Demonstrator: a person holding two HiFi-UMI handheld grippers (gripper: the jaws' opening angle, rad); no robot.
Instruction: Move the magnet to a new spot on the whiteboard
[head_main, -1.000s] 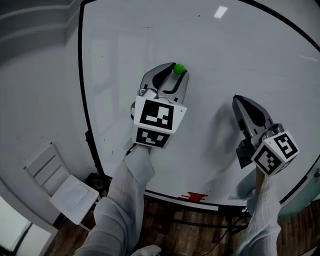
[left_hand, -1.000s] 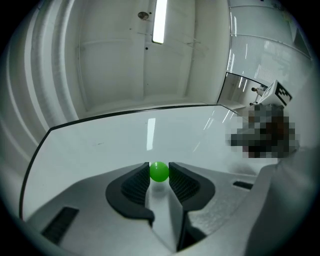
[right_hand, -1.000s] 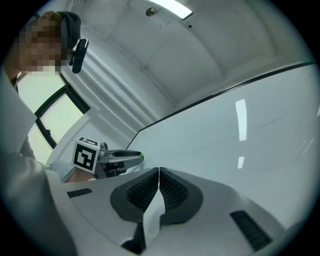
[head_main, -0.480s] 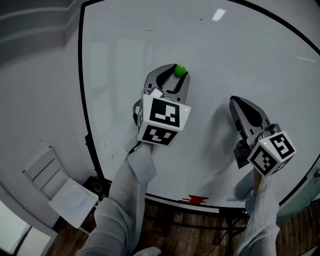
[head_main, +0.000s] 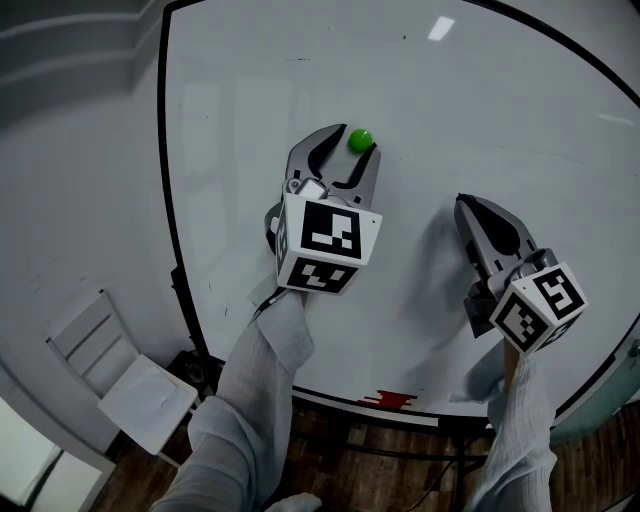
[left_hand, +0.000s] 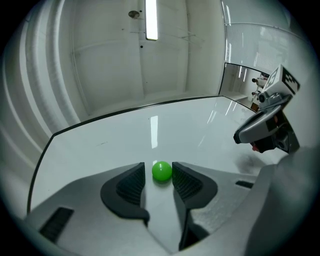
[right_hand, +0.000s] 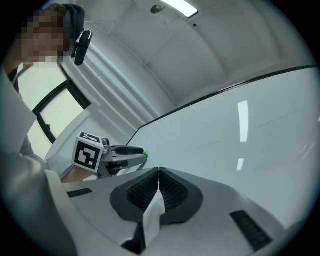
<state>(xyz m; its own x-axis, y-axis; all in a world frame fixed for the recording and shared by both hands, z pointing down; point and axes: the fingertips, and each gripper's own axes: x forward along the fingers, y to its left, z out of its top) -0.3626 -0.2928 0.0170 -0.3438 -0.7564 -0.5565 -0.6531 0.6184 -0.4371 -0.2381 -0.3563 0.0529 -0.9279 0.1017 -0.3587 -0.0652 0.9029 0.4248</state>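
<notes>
Since a second ago the left gripper (head_main: 352, 150) has let go. Its jaws have just been opening, and the green magnet (head_main: 361, 140), pinched between the tips back then, now sits loose between them at much the same place on the whiteboard (head_main: 500, 120).

That whiteboard fills most of the head view: a broad, glossy, black-framed surface, nearly bare, with a small red mark (head_main: 390, 400) on its bottom edge. Both sleeved arms reach up from below that edge.

At the middle of the whiteboard, the left gripper lies close along the surface with its jaws apart. A sliver of white shows beside the magnet on at least one side, so the pads are not clamping it. This reads as a release — the magnet clings to the whiteboard by its own pull, so no grip is needed.

Toward the whiteboard's right side and lower down, the right gripper (right_hand: 159, 172) points up the surface with its jaws closed pad to pad and nothing between them. It looks parked out of the way, since one gripper is enough for this job.

Smallest of all is the magnet — a round green button just above the whiteboard's middle. The placing step appears done, and a straight pull back should clear it without a nudge.
</notes>
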